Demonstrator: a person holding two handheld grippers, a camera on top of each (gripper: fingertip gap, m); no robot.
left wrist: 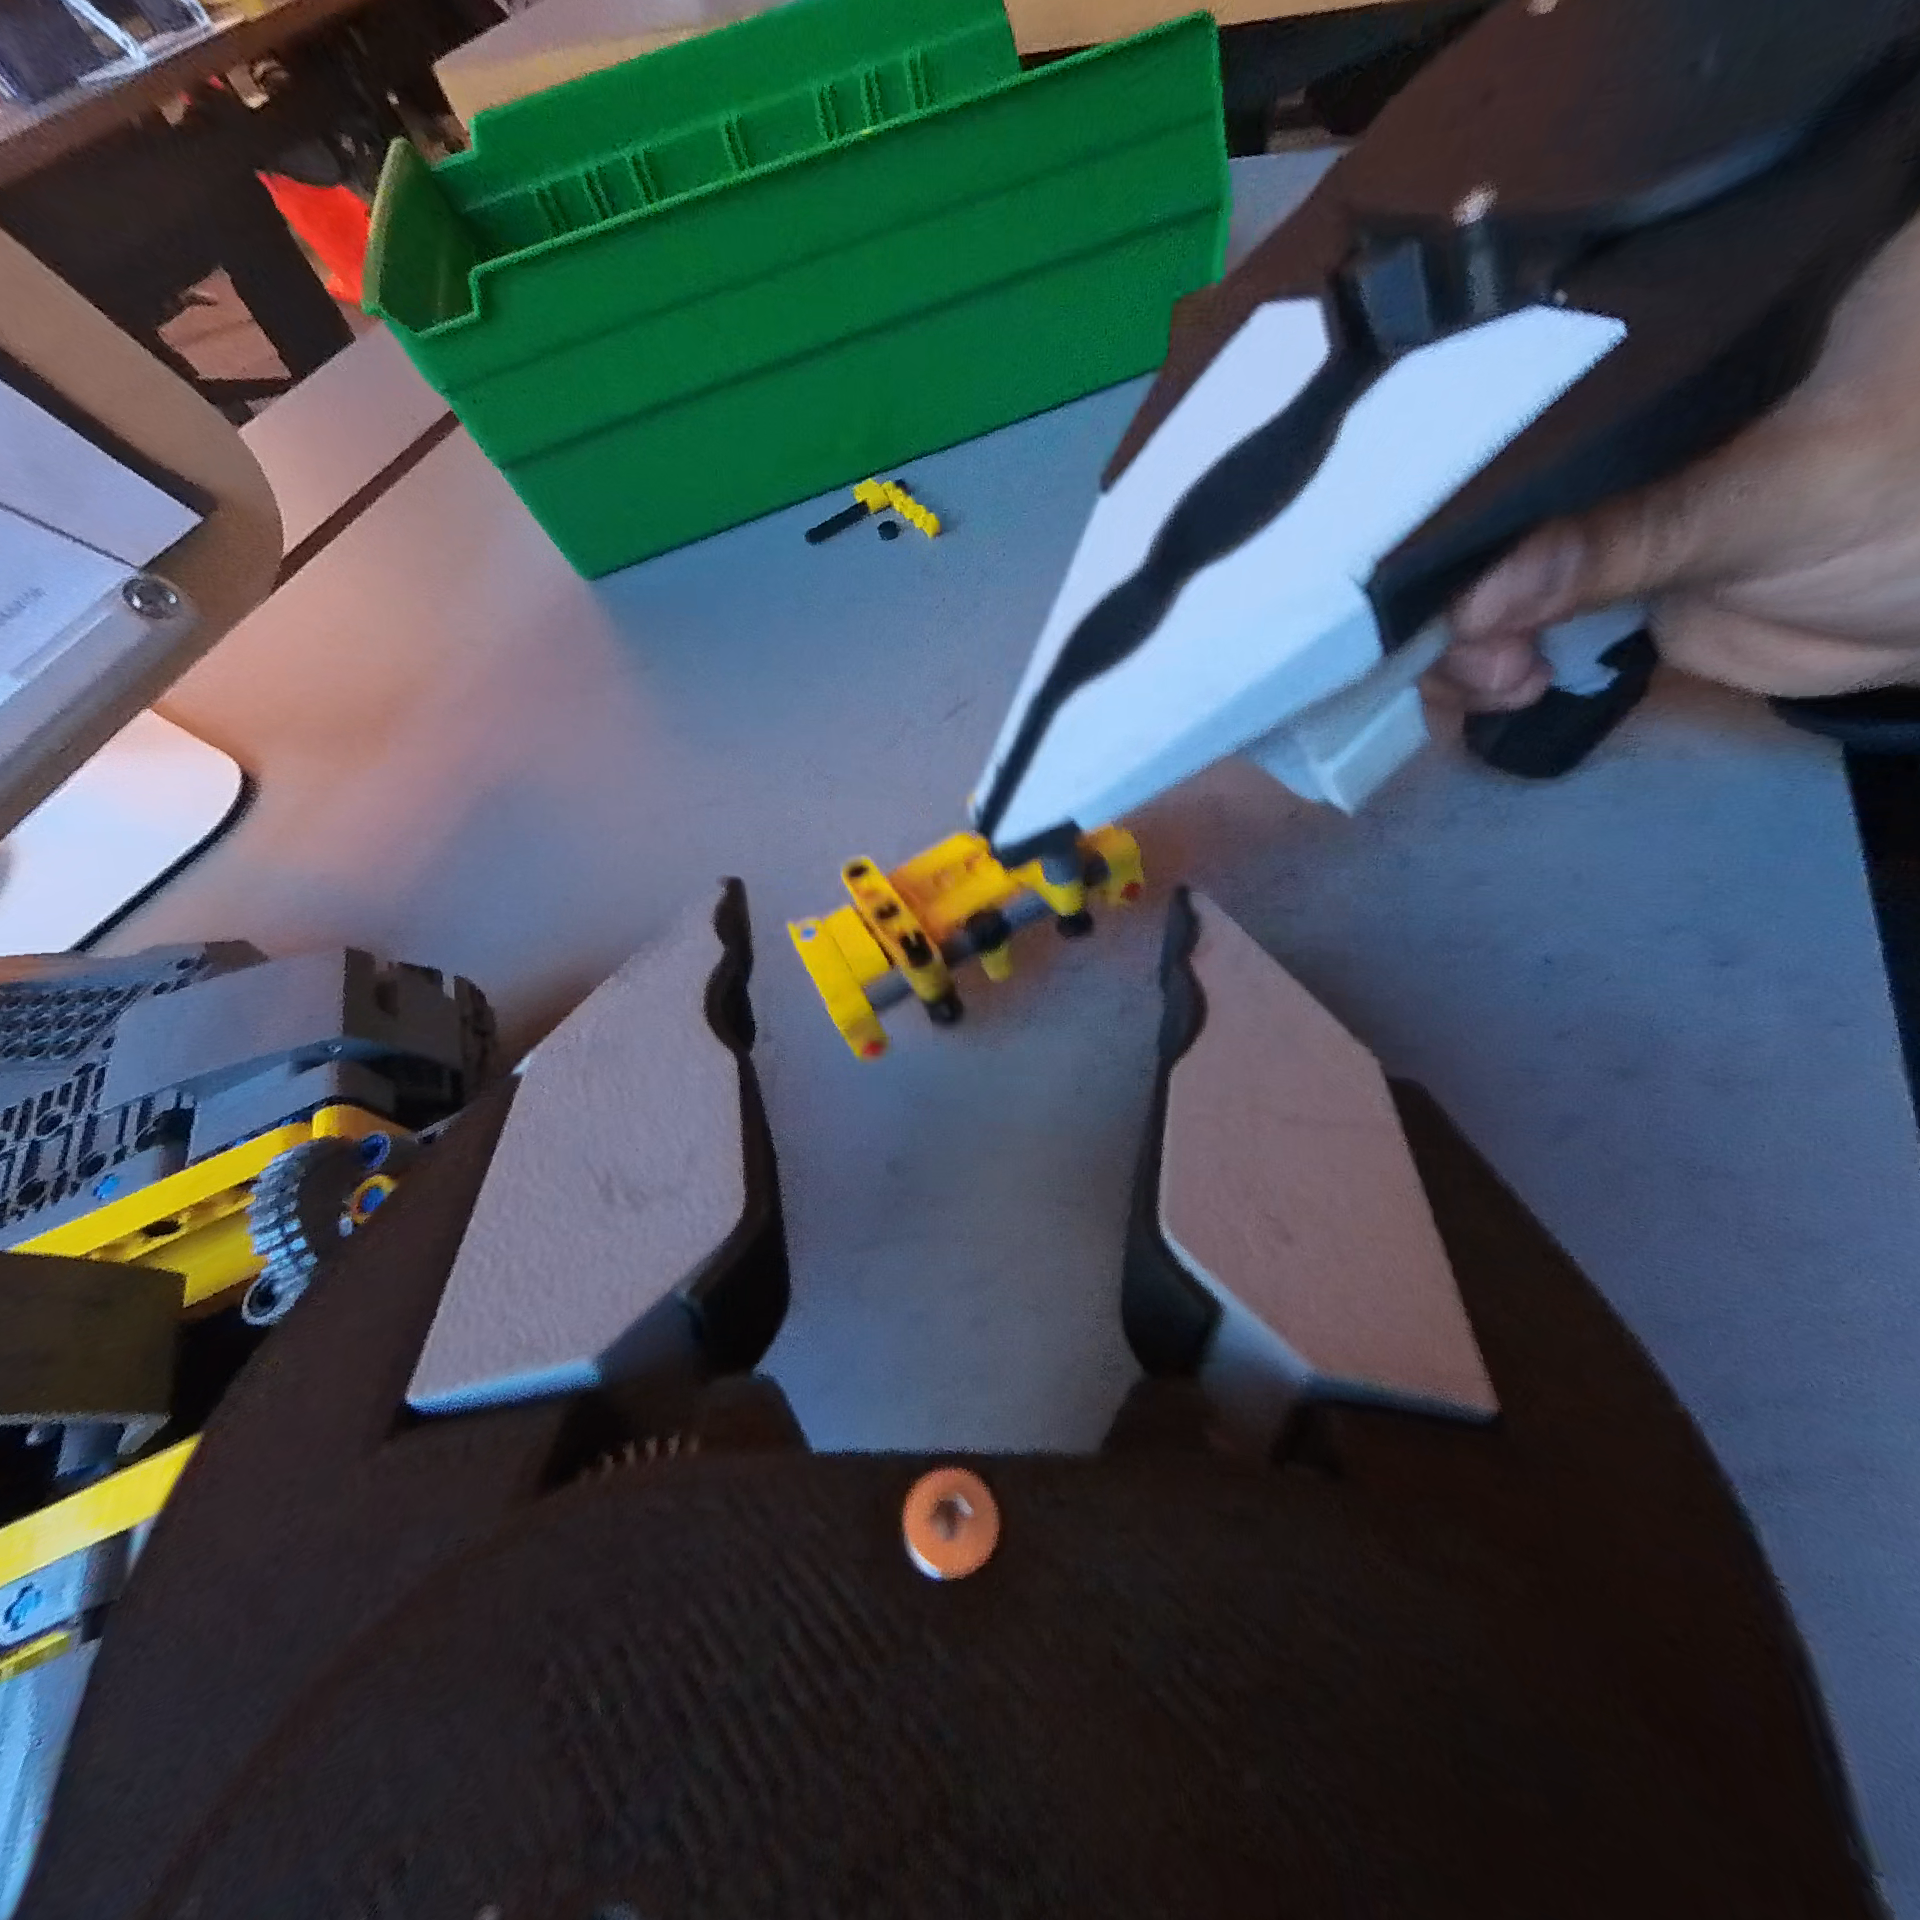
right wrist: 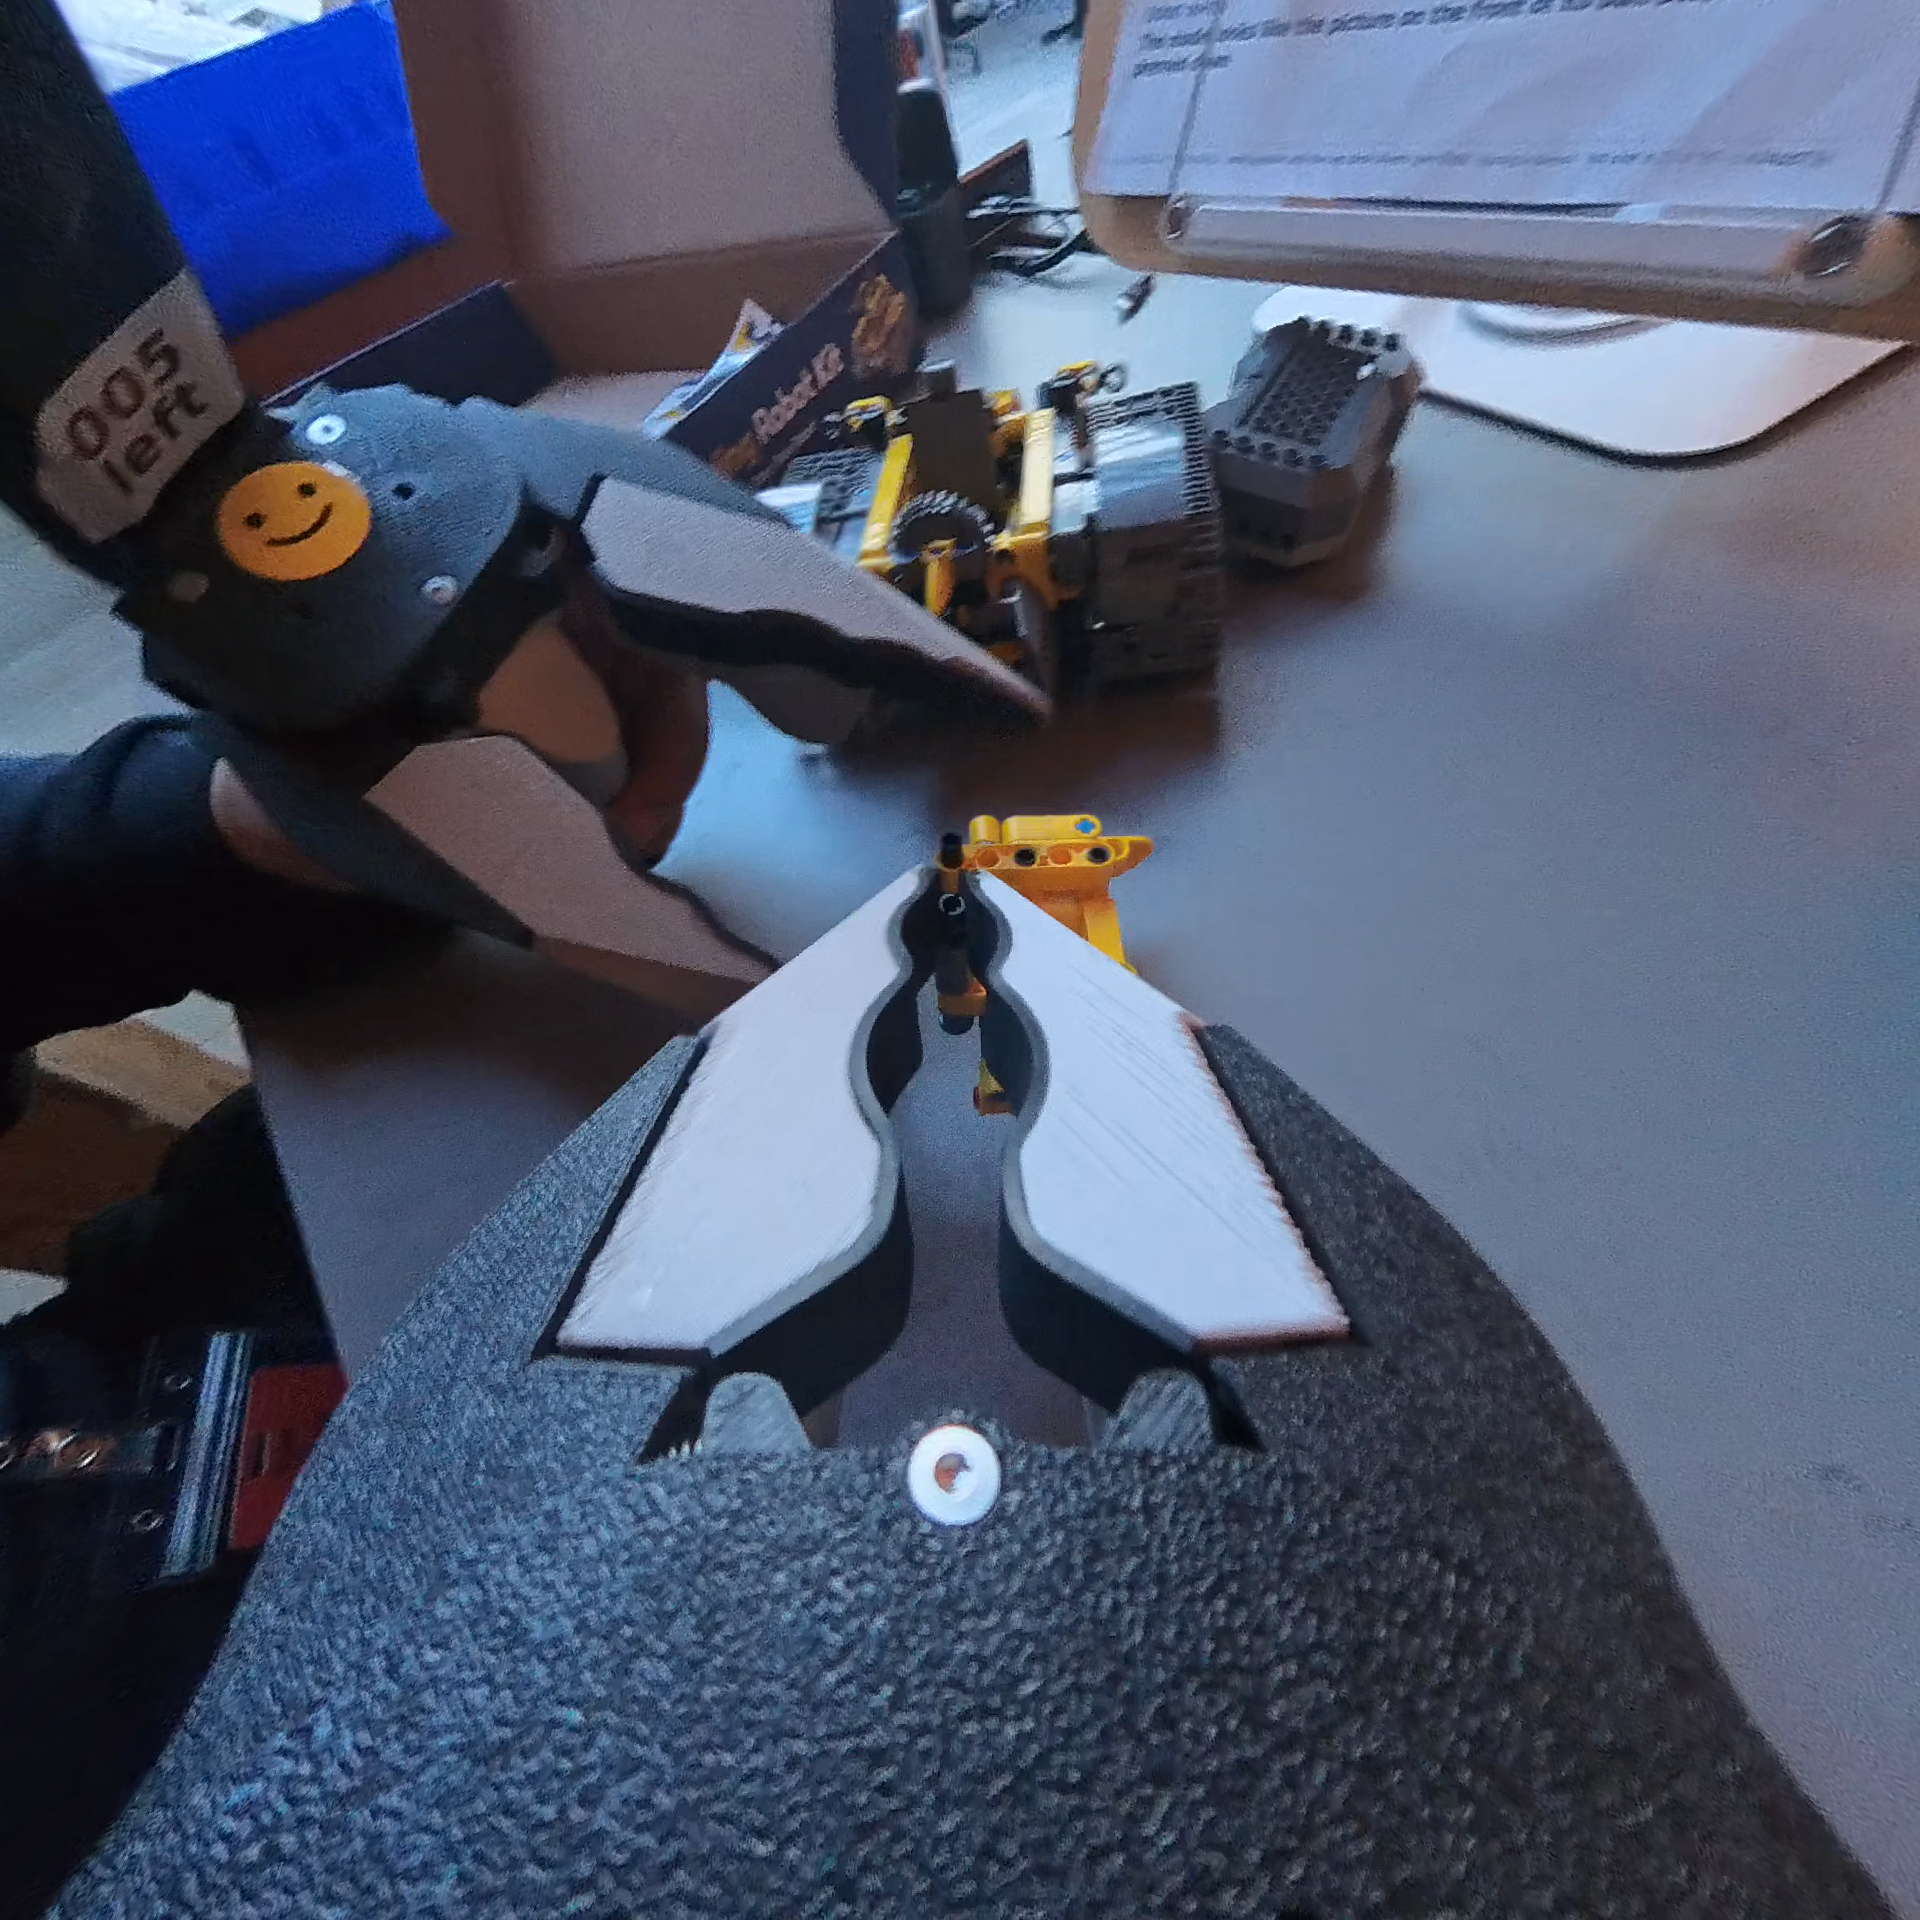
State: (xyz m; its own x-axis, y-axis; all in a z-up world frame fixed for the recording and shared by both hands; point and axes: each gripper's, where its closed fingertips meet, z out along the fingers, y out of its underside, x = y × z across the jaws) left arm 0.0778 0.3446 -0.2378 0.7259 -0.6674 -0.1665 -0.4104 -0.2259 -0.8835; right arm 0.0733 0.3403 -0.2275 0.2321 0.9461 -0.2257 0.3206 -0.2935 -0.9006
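A small yellow brick assembly [left wrist: 914, 925] with black pins and a grey axle lies on the grey table [left wrist: 623, 727]. My left gripper [left wrist: 956, 914] is open wide just short of it, and neither pad touches it. My right gripper [right wrist: 954, 883] is shut on a black-and-yellow pin part at one end of the assembly [right wrist: 1060, 852]. In the left wrist view the right gripper [left wrist: 1013, 842] comes down from the upper right onto that end. The left gripper's spread fingers [right wrist: 831, 623] show at the left of the right wrist view.
A green bin [left wrist: 810, 281] stands at the back, with small loose yellow and black parts [left wrist: 883, 509] in front of it. A large grey and yellow brick vehicle [right wrist: 1039, 520] sits to the left gripper's side. A board with a paper sheet [right wrist: 1507, 135] stands behind it. Left and right tips are no more than a few centimetres apart.
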